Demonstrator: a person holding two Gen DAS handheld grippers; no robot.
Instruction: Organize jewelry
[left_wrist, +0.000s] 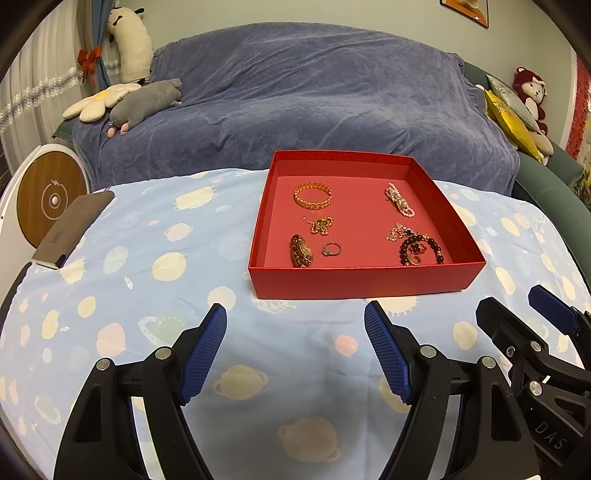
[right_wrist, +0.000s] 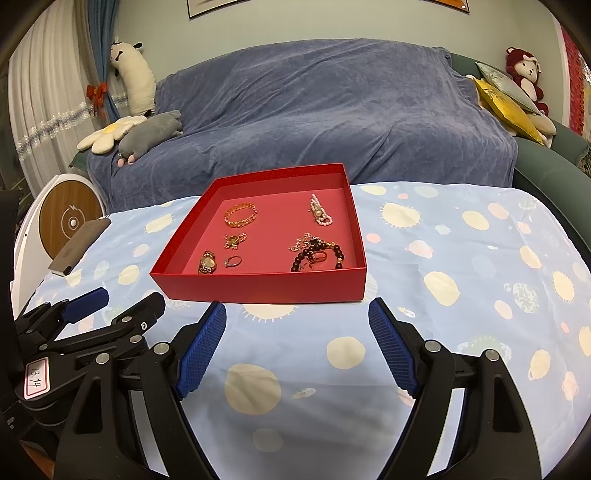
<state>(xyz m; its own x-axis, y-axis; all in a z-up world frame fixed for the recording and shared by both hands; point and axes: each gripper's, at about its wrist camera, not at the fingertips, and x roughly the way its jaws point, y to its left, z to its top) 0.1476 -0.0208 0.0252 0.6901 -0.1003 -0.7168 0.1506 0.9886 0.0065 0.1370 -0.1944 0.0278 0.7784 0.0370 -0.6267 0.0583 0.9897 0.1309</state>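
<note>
A red open box (left_wrist: 365, 284) (right_wrist: 258, 288) sits on the table. It holds a gold bangle (left_wrist: 313, 195) (right_wrist: 241, 215), a pearl bracelet (left_wrist: 399, 200) (right_wrist: 320, 213), a small gold chain (left_wrist: 320, 224) (right_wrist: 234, 240), a gold watch (left_wrist: 301, 251) (right_wrist: 207, 263), a ring (left_wrist: 331, 249) (right_wrist: 233, 261), and a dark bead bracelet tangled with gold pieces (left_wrist: 417, 245) (right_wrist: 319, 254). My left gripper (left_wrist: 295, 332) is open and empty, just short of the box's near wall. My right gripper (right_wrist: 297, 328) is open and empty, also just short of the box; it also shows at the right of the left wrist view (left_wrist: 517, 314).
The table wears a light blue planet-print cloth (left_wrist: 147, 295) (right_wrist: 461, 277). A dark phone-like slab (left_wrist: 72, 229) (right_wrist: 79, 245) lies at the far left edge. A blue-covered sofa (left_wrist: 295, 103) with plush toys stands behind. A round wood-faced device (left_wrist: 48, 199) stands left.
</note>
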